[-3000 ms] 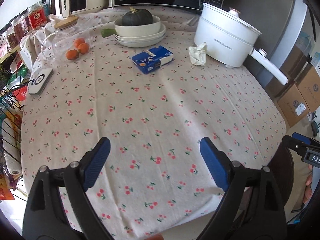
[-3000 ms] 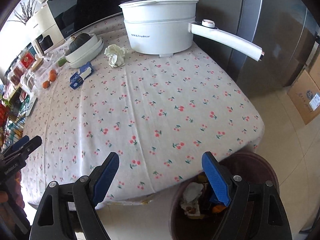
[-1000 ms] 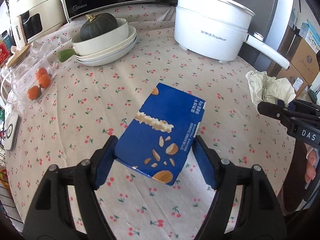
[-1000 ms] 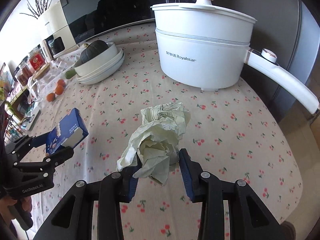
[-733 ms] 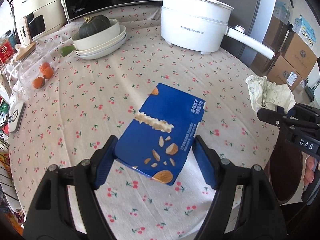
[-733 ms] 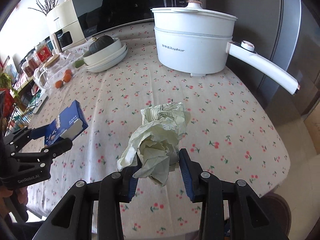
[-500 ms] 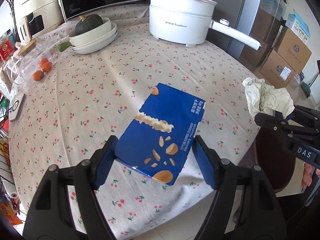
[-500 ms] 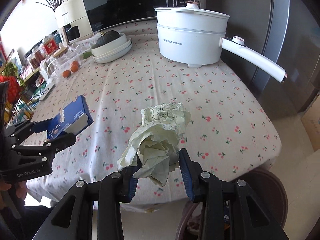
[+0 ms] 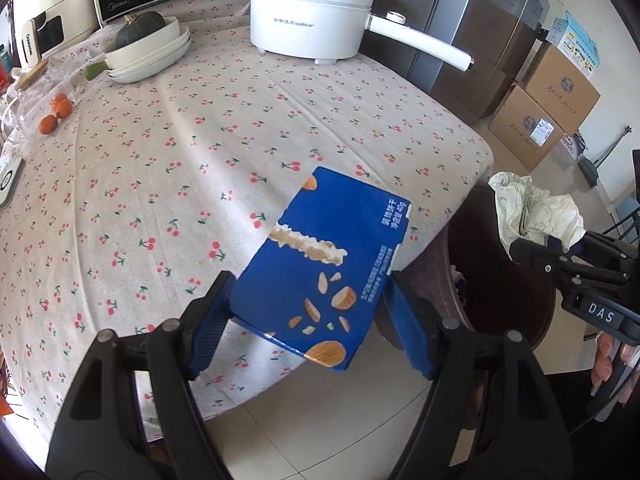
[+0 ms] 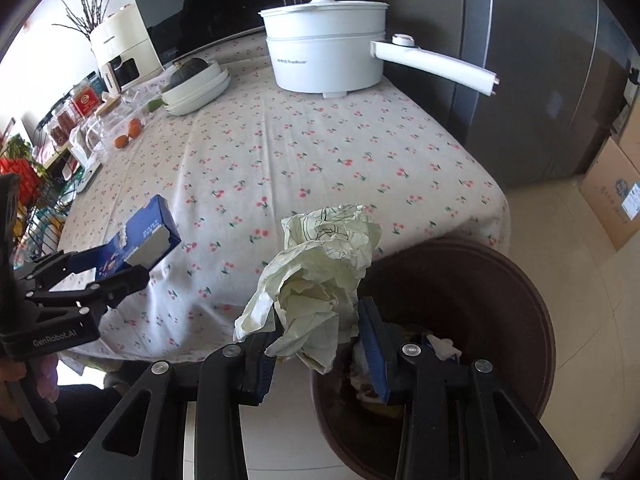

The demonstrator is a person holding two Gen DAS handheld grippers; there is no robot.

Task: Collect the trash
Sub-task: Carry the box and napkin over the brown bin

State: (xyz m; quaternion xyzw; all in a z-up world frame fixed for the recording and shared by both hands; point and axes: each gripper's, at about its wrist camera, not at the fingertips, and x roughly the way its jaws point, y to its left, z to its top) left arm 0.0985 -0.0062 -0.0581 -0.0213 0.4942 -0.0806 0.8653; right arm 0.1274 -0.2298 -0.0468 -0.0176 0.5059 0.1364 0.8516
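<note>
My left gripper [image 9: 310, 300] is shut on a blue snack box [image 9: 324, 264] and holds it in the air above the near edge of the table [image 9: 160, 128]. The box also shows in the right wrist view [image 10: 140, 236]. My right gripper [image 10: 320, 340] is shut on a crumpled pale paper wad [image 10: 320, 268] and holds it over the left rim of a dark brown trash bin [image 10: 500, 280] on the floor. Trash lies inside the bin. The wad [image 9: 532, 212] and the bin [image 9: 500, 300] also show in the left wrist view.
A white electric pot [image 9: 312, 20] with a long handle stands at the table's far side. Stacked bowls with a squash [image 9: 144, 46], oranges [image 9: 54, 114] and a microwave [image 10: 208, 36] are further left. A fridge [image 10: 540, 80] and cardboard boxes [image 9: 552, 100] stand to the right.
Both grippers have pulled back from the table with their loads. The right gripper now holds the wad over the bin; the left gripper holds the box at the table's edge.
</note>
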